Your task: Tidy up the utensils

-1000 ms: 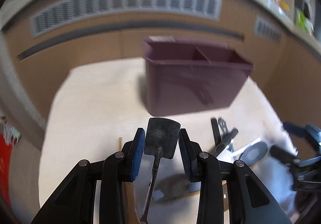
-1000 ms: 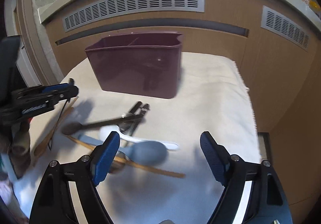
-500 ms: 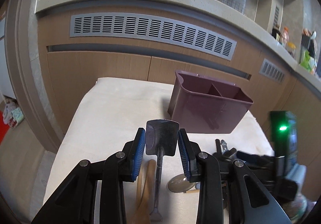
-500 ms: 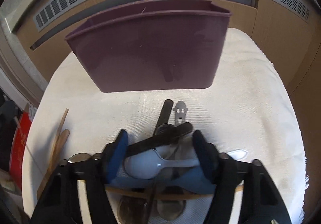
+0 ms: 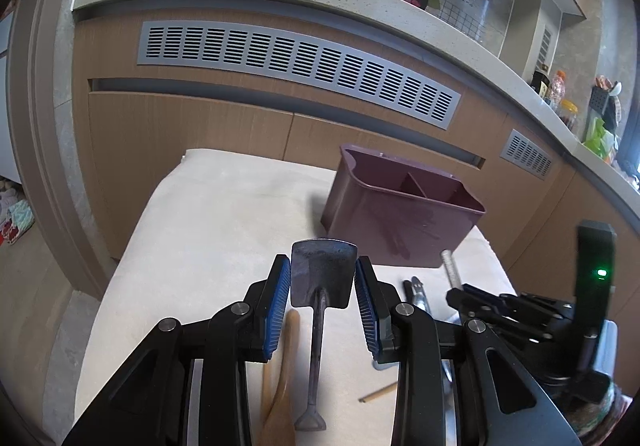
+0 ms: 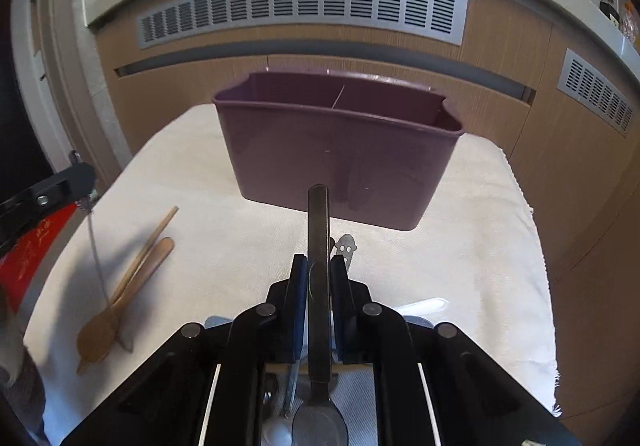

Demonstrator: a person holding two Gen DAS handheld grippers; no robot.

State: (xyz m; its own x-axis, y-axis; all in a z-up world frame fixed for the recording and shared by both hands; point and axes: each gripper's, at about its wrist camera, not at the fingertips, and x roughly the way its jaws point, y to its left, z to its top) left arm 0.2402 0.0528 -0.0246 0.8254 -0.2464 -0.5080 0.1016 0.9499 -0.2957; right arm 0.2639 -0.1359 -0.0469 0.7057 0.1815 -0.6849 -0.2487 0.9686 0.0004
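I have both tools loaded and I judge the step in hand to be carrying them to the bin [image 6: 340, 150], which stands upright on the cloth [image 6: 460, 230] ahead with its two compartments seemingly empty. My left gripper [image 5: 323, 286] is clamped on the flat head of a dark spatula [image 5: 323, 274], its long axis hanging down toward the cloth, handle lowest. My right gripper [image 6: 319, 278] is clamped on the black handle of a spoon [image 6: 318, 230], which points straight at the bin with the bowl trailing under me; next I should lift and tip it upright over a compartment.
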